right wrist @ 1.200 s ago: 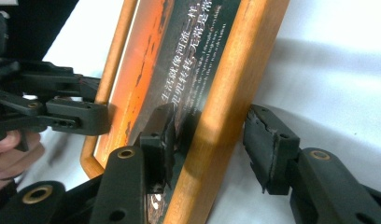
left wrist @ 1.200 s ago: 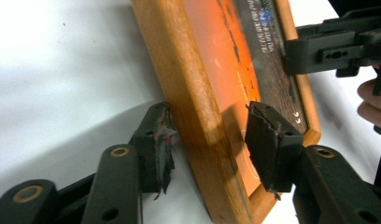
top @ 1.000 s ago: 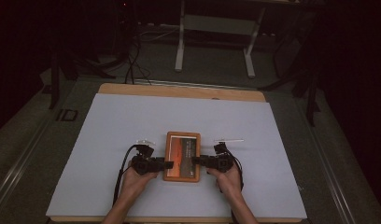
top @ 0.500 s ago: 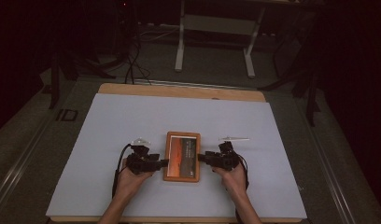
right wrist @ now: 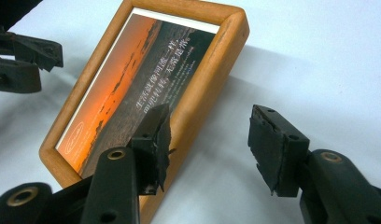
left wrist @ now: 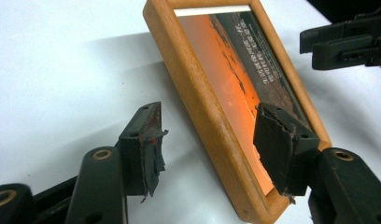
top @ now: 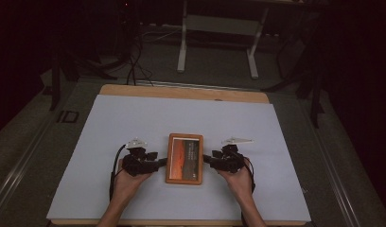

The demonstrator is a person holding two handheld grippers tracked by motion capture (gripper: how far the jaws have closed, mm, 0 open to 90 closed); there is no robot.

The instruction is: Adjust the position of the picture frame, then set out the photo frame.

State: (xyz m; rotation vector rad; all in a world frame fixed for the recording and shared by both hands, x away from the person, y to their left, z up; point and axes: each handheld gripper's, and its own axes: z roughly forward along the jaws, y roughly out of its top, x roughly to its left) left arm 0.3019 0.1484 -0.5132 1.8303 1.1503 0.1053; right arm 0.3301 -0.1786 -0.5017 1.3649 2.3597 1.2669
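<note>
Two grippers, one frame btwn them: the wooden photo frame (top: 184,158) lies flat near the front middle of the white table (top: 134,118). Your left gripper (top: 159,162) and right gripper (top: 207,159) each straddle a long edge, jaws wide and just been opening, pads not pressing on the wood afaict.

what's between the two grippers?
The wooden picture frame, flat on the white table, between left gripper and right gripper; seen in the high view.
</note>
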